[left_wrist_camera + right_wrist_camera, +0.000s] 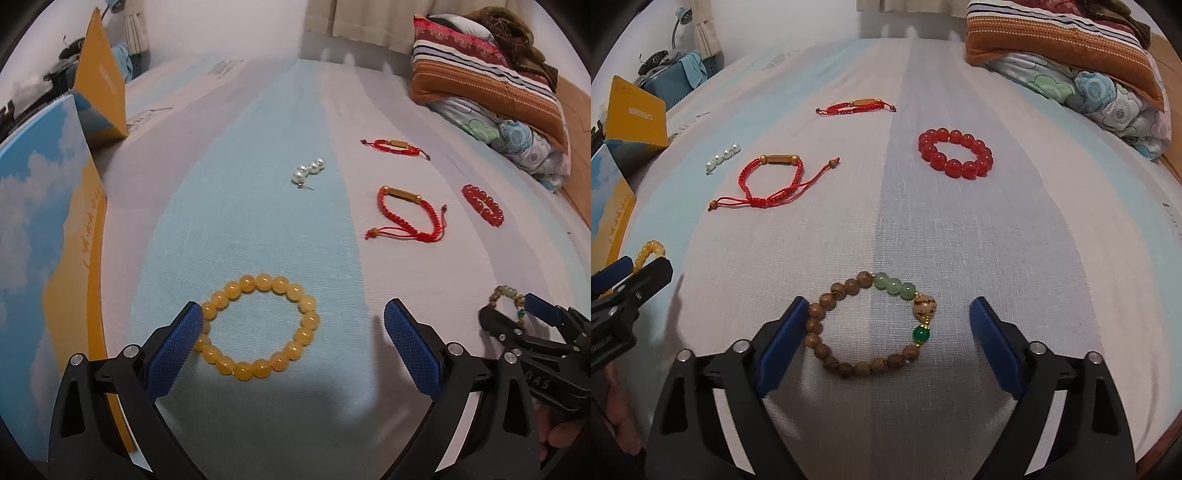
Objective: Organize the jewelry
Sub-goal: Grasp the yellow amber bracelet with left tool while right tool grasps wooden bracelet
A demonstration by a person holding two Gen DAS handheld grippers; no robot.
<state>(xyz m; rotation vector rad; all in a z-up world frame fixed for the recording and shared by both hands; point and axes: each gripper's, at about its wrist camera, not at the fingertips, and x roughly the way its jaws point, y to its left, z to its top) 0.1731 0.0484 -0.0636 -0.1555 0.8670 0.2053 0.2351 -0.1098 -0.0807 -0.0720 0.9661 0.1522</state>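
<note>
Bedsheet (960,236), striped pale blue and white, holds scattered bracelets; pillows (1063,40) lie beyond. Open box (51,236) at left, contents unseen. Left gripper (293,343) and right gripper (888,332) both spread wide, ungrasping.

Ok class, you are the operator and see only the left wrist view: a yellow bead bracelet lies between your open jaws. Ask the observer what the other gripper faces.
Observer: The right gripper is open, with its jaws on either side of a wooden bead bracelet lying flat on the bed.
Operator: All wood?
Observer: No. It also has three pale green beads, a large cream bead and one dark green bead.
Operator: And the red bead bracelet?
Observer: The red bead bracelet is a closed ring, lying apart from the rest.
</note>
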